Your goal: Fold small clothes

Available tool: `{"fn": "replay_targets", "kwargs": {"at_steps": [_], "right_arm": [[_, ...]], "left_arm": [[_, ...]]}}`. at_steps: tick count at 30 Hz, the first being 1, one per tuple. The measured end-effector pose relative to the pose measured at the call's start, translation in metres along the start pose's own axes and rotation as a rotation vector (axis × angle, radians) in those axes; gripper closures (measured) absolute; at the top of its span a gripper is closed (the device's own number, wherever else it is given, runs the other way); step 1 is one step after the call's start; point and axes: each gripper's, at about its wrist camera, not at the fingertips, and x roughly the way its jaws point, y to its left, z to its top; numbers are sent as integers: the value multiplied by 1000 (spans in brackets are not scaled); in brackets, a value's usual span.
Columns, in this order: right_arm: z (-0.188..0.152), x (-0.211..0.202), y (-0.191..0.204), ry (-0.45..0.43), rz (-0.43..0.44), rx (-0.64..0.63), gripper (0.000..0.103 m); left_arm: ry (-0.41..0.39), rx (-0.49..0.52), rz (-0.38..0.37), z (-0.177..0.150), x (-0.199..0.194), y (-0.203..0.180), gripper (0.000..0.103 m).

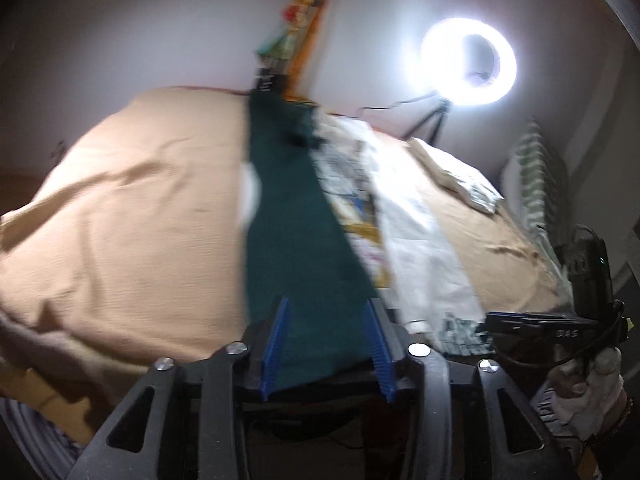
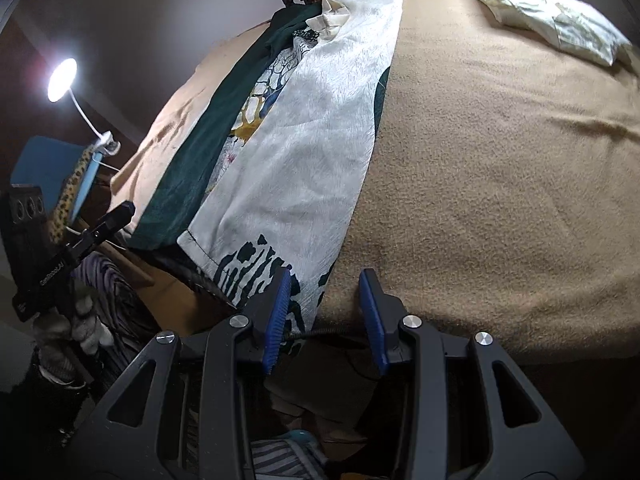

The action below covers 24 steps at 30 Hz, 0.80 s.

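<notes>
Two claws, both apart: left claw [image 1: 328, 344] over green cloth [image 1: 296, 232]; right claw [image 2: 326, 316] beside white printed garment [image 2: 304, 152] at bed [image 2: 500, 160] near edge.

The blanket [image 2: 500, 160] is fuzzy, matt tan cloth. The white cloth [image 2: 312, 136] has a faint streaky sheen; the green cloth [image 1: 296, 240] is matt. The tongs [image 2: 326, 312] are matt black plastic with ribbed blue pads [image 2: 280, 312] and shiny metal bolts [image 2: 412, 322].

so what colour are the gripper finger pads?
Blue, ribbed, on both the left gripper and the right gripper. They show sharpest in the right wrist view.
</notes>
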Motion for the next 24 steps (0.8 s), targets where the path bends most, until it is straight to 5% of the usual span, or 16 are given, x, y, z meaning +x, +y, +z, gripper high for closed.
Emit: {"fn": "replay_targets", "kwargs": {"at_steps": [3,7,14,17,24], "right_arm": [[1,0,-5,5,41,29,65],[0,0,-16,30,149,100,65],[0,7,-30,46,268,193,65],[4,7,-26,40,255,189,65],[-2,5,-13,71,201,122,65]], "left_arm": [[39,-50,27,-1,1,24,54],[130,-105,-38,-6,15,38,57],[197,-187,-145,-9,28,46,87],[204,-197,-171,-7,31,46,98],[195,-198,-208,-5,29,47,103]]}}
